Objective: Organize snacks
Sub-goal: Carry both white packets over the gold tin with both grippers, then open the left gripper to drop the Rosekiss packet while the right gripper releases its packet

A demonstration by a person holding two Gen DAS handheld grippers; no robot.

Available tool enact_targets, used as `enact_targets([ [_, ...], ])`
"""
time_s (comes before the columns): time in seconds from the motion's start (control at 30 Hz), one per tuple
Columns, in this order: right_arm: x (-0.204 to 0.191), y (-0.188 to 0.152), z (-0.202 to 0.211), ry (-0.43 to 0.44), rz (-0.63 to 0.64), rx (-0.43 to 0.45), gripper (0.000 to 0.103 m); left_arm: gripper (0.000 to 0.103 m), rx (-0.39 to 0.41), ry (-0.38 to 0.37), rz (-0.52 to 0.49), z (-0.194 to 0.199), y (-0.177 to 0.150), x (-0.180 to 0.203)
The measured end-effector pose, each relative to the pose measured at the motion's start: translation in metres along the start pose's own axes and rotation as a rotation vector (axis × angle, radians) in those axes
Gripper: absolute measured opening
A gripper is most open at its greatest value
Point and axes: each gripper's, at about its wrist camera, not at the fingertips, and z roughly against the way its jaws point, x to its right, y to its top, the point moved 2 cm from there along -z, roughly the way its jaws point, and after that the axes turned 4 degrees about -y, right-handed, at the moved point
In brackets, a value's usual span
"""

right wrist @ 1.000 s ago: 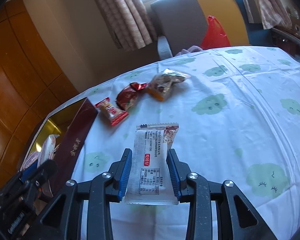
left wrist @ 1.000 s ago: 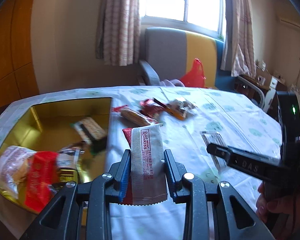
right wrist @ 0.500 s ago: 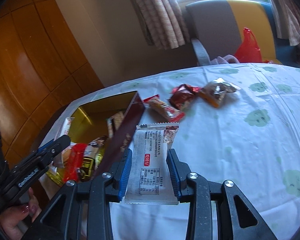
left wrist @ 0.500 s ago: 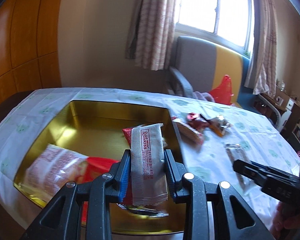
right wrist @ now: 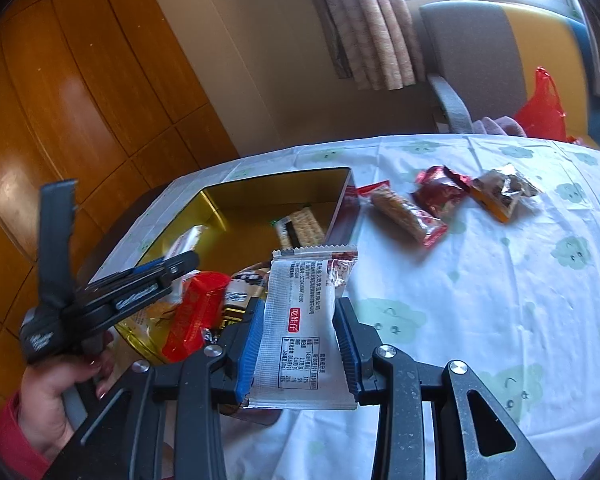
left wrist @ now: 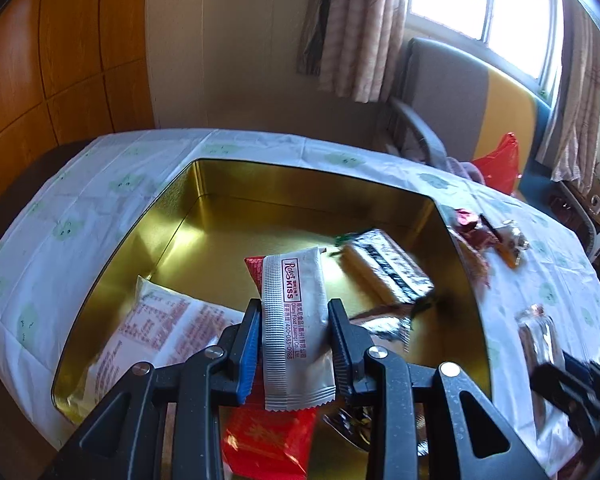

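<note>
Left gripper (left wrist: pixel 294 342) is clenched on a silver "Kiss" wafer packet (left wrist: pixel 294 320), held upright above the gold tin (left wrist: pixel 172 216) — a striped biscuit pack (left wrist: pixel 384 270) lies ahead of the claw, a white printed bag (left wrist: pixel 156 328) to its left, a red packet (left wrist: pixel 268 436) beneath it. Right gripper (right wrist: pixel 298 346) grips a white snack sachet (right wrist: pixel 300 320) over the tablecloth (right wrist: pixel 500 300), just right of the tin's near corner. Three loose snacks (right wrist: pixel 440 200) lie well ahead, to its right.
</note>
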Motion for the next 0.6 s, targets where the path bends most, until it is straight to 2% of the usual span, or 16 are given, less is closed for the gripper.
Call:
enact_targets([
  [0.3, -0.019, 0.003, -0.013, 0.010, 0.044, -0.022, 0.037, 0.035, -0.113, -0.001, 0.072, -0.032, 0.009, -0.016],
  [0.6, -0.026, 0.004, -0.024, 0.016, 0.071, -0.040, 0.037, 0.036, -0.056, -0.031, 0.108, -0.008, 0.000, -0.017],
])
